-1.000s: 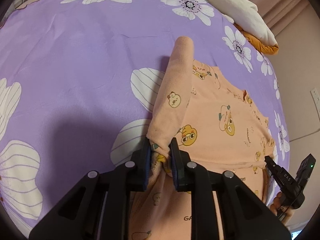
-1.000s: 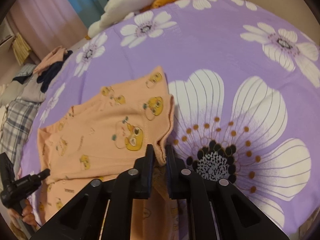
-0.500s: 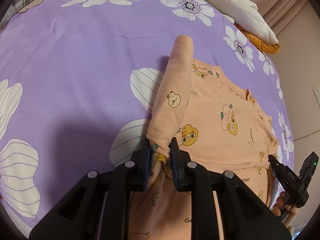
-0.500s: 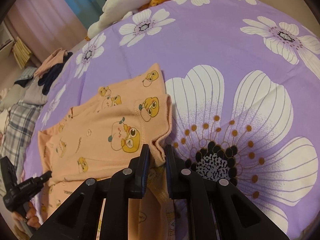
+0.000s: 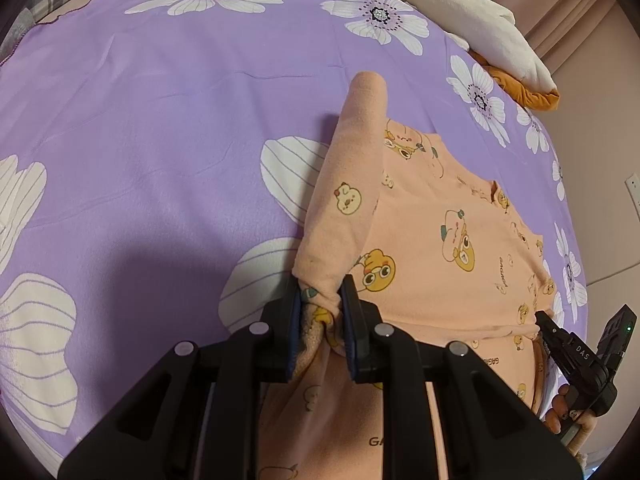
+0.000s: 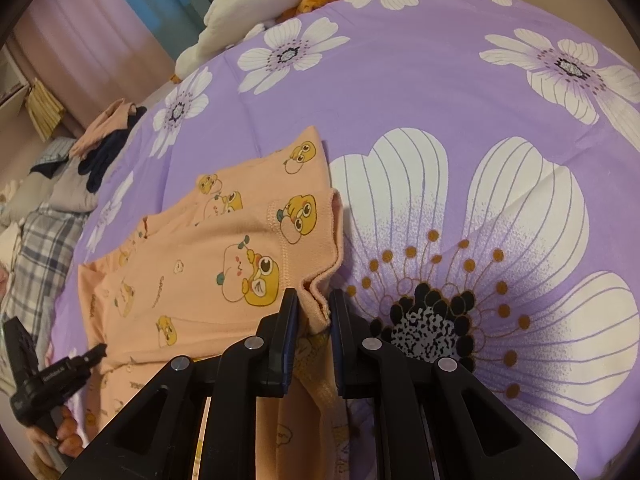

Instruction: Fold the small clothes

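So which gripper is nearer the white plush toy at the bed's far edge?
Right, though only slightly, judging by both views. The plush toy lies beyond both grippers; the right gripper and left gripper each pinch the peach garment.

"DAS", apparently, on right gripper (image 5: 576,354)

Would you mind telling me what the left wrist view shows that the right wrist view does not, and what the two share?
Only the left wrist view shows the long sleeve raised and folded over the garment's body, and a wall socket at the right edge.

Only the right wrist view shows the large dark-centred flower print beside the fabric edge and a pile of dark and pink clothes at the far left.

Both show the peach cartoon-print garment on the purple floral bedsheet, the left gripper and right gripper each shut on its fabric, and the white plush toy.
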Tool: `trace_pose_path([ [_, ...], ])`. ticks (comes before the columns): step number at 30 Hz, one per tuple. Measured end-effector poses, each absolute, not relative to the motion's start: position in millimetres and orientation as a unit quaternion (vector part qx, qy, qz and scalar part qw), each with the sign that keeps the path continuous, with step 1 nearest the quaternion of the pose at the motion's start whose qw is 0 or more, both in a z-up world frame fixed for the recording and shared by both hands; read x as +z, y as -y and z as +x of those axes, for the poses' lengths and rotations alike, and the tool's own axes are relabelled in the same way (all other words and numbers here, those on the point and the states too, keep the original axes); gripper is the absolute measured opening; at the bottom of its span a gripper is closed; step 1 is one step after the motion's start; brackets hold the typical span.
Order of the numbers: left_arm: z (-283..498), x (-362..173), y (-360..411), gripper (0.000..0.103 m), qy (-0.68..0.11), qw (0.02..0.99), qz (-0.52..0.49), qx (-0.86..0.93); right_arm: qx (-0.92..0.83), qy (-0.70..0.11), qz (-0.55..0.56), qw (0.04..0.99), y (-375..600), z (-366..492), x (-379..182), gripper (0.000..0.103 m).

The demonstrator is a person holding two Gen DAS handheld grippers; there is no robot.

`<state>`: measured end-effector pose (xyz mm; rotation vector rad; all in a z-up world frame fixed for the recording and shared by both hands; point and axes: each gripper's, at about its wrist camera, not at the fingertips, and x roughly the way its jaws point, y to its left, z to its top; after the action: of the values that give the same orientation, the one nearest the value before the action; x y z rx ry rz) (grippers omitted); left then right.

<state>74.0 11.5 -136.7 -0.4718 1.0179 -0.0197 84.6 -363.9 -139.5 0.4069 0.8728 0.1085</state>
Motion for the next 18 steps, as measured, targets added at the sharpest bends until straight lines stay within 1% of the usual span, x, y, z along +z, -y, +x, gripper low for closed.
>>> trace_pose_path([
  [9, 74, -136, -12, 0.021, -0.482, 0.846, -0.227, -0.011, 0.058, -0.417, 0.211, 0.882, 367, 83, -140, 0.011],
  [11, 74, -136, -13, 0.021, -0.485, 0.843, -0.231, -0.012, 0.057, -0.418, 0.218, 0.88, 369, 83, -140, 0.013],
  [12, 74, -135, -14, 0.021, -0.486, 0.842, -0.234, -0.012, 0.055, -0.419, 0.219, 0.879, 368, 82, -138, 0.016],
  [13, 74, -135, -15, 0.021, -0.487, 0.841, -0.236, -0.013, 0.051, -0.419, 0.213, 0.881, 367, 81, -135, 0.021],
  [14, 74, -134, -15, 0.022, -0.487, 0.84, -0.237, -0.014, 0.046, -0.418, 0.204, 0.884, 366, 80, -133, 0.03],
  [15, 74, -134, -15, 0.022, -0.488, 0.84, -0.238, -0.016, 0.039, -0.415, 0.196, 0.888, 365, 79, -130, 0.035],
  [16, 74, -133, -15, 0.022, -0.49, 0.838, -0.24, -0.021, 0.033, -0.412, 0.19, 0.89, 366, 78, -127, 0.044],
  [17, 75, -131, -15, 0.024, -0.492, 0.836, -0.242, -0.024, 0.03, -0.409, 0.19, 0.892, 367, 77, -125, 0.05],
  [18, 75, -129, -17, 0.027, -0.492, 0.834, -0.247, -0.029, 0.031, -0.406, 0.194, 0.892, 370, 77, -123, 0.052],
])
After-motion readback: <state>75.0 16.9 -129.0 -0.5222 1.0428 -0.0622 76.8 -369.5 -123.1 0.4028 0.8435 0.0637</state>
